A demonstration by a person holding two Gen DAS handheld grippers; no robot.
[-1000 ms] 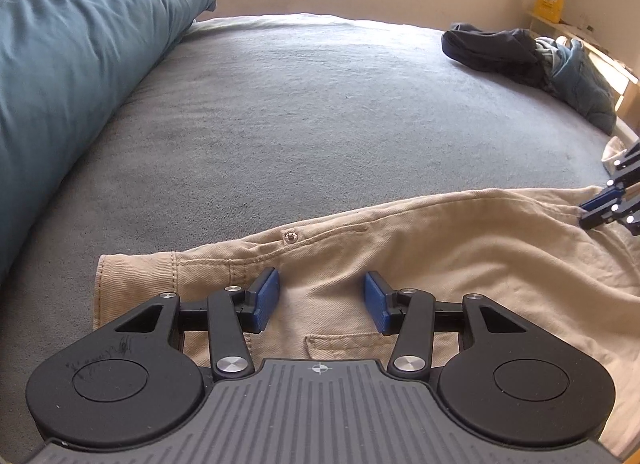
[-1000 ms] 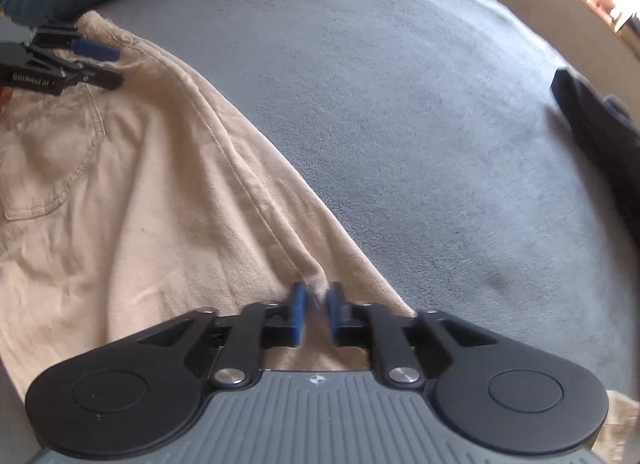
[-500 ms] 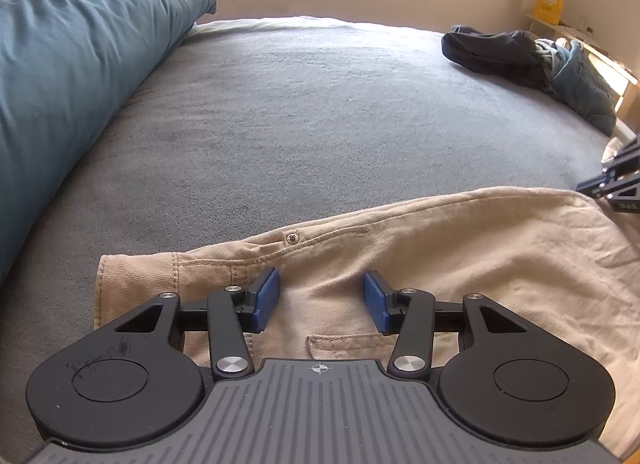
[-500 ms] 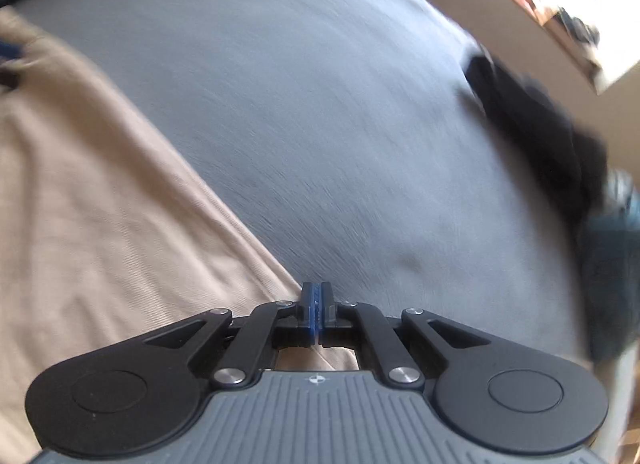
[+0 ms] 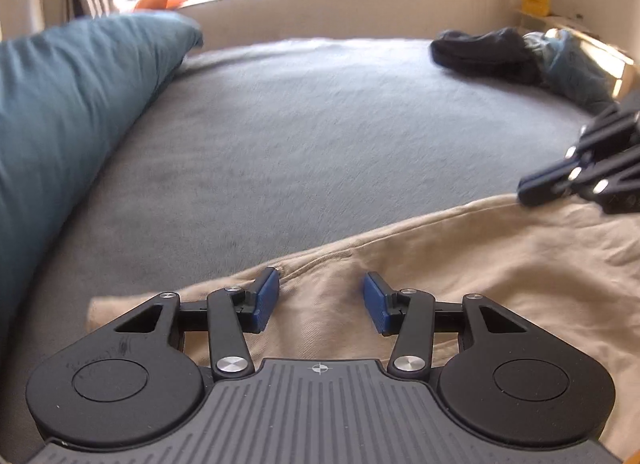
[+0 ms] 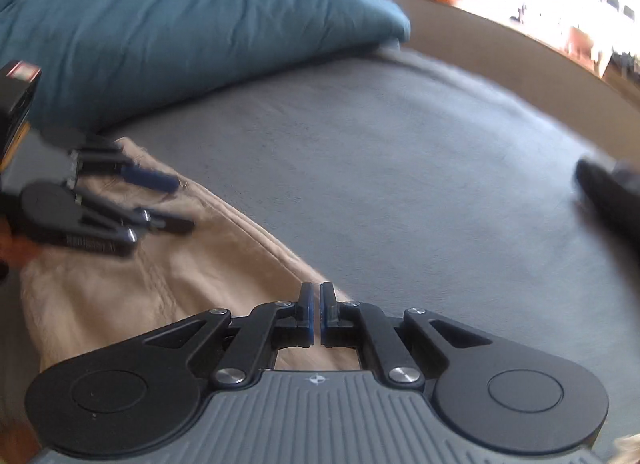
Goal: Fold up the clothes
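Beige trousers (image 5: 460,272) lie spread on the near part of the grey bed (image 5: 320,124). The left gripper (image 5: 320,300) hovers over the waistband, fingers apart. The right gripper (image 6: 315,314), at the trousers' far edge, has its fingers nearly together, a thin gap showing; whether they pinch cloth cannot be told.

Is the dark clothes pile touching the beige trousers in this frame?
Apart. The left wrist view shows a wide stretch of grey bed cover between the dark clothes pile and the beige trousers.
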